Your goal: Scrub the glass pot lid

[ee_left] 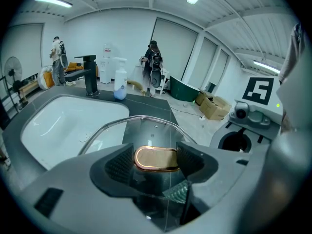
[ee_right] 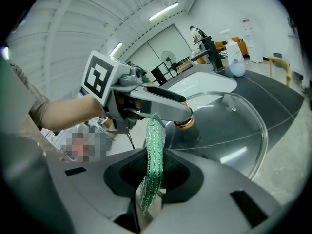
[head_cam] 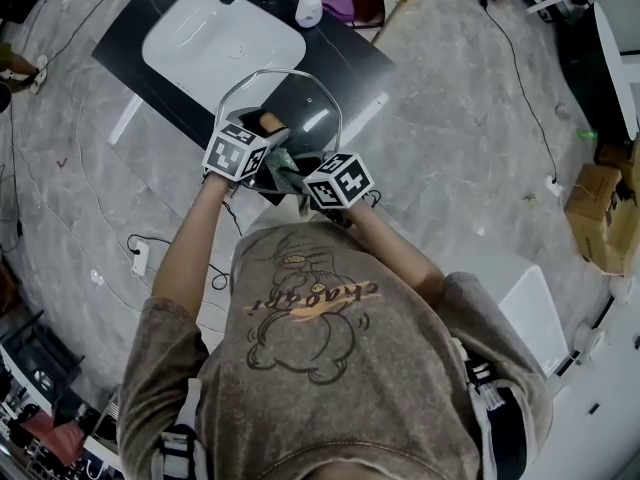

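I hold the glass pot lid [head_cam: 283,103] over the near edge of the dark counter; it is clear with a metal rim. My left gripper [head_cam: 266,130] is shut on the lid's tan, copper-ringed knob [ee_left: 156,158], which sits between its jaws [ee_left: 156,161], the glass [ee_left: 146,129] spreading beyond. My right gripper [head_cam: 293,175] is shut on a green scouring cloth [ee_right: 155,152] that stands up between its jaws [ee_right: 153,173], just short of the lid [ee_right: 234,126] and close beside the left gripper [ee_right: 146,100]. The cloth's tip [ee_left: 176,193] shows under the lid.
A white sink basin [head_cam: 222,40] is set in the black counter [head_cam: 345,63], with a black faucet [ee_left: 91,74] and a soap bottle [head_cam: 309,2] behind. Cardboard boxes [head_cam: 600,208] and cables [head_cam: 140,253] lie on the marble floor. People stand far off [ee_left: 153,65].
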`<state>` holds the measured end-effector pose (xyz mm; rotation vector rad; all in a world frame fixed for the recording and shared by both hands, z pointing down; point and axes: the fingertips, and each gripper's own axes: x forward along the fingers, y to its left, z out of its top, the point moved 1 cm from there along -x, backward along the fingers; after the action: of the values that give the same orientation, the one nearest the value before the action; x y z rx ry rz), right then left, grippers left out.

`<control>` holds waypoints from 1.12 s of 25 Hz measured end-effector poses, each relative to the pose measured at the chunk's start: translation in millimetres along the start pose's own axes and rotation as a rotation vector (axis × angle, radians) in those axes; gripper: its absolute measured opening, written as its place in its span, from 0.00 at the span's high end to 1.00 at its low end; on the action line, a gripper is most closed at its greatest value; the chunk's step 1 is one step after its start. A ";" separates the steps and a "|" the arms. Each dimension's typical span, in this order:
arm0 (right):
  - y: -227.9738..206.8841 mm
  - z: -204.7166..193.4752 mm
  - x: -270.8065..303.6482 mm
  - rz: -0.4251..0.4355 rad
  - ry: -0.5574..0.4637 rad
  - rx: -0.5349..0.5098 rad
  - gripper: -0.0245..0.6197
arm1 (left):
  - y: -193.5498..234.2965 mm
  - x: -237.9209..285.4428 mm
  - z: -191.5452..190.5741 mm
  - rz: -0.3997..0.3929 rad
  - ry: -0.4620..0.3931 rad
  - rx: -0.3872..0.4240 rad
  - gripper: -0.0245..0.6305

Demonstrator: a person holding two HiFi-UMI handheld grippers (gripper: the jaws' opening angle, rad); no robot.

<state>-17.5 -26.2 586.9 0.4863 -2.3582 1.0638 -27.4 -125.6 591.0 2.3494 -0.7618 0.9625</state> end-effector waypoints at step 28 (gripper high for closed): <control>-68.2 -12.0 -38.2 -0.206 0.090 0.003 0.83 | -2.4 0.3 -1.1 0.028 0.023 0.000 0.53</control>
<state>51.5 -55.6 611.8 0.6529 -2.1749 0.9737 -26.1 -123.3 591.4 2.3296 -0.7880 0.9998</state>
